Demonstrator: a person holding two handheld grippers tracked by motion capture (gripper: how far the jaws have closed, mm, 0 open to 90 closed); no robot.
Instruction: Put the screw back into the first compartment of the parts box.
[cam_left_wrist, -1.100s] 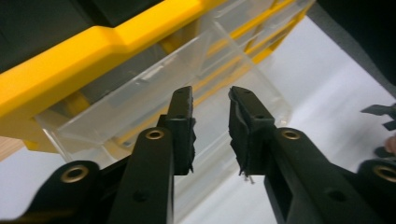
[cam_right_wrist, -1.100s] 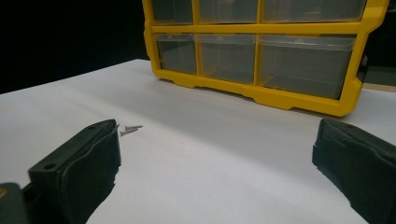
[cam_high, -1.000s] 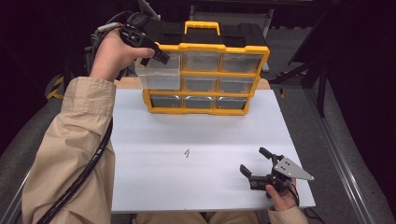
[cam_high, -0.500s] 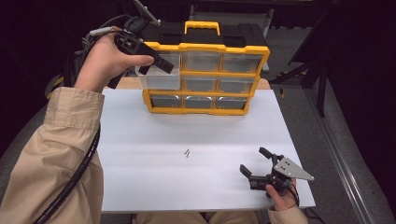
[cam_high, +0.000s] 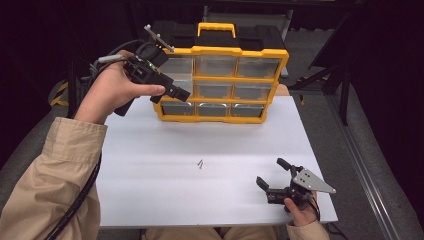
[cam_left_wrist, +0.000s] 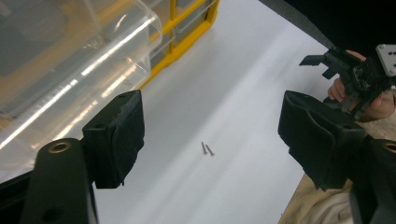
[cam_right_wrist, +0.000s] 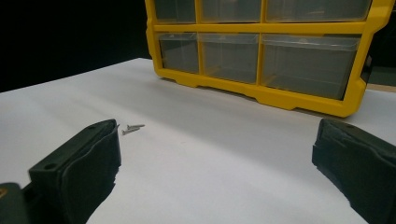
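**A drawer is pulled out while two small screws wait**

The left hand-held gripper (cam_high: 172, 92) is held up by the top left corner of the yellow drawer box (cam_high: 222, 82). Its jaws are wide apart and nothing is held in them. In the left gripper view, a clear drawer (cam_left_wrist: 70, 56) is seen pulled out, just beside one jaw. It cannot be told if the jaw is touching it.

The right hand-held gripper (cam_high: 272, 185) is rested low on the white counter (cam_high: 150, 170), near the front right edge. Its jaws are also wide apart and empty.

Two small screws (cam_high: 200, 163) are lying side by side in the middle of the counter, well apart from both grippers.

The screws are probably to be picked up next. A slow, low pinch would be best, because they are tiny and could be knocked away.

Since half a second ago, the left hand-held gripper has been moved a little lower and to the right. The right one has been kept in its place.
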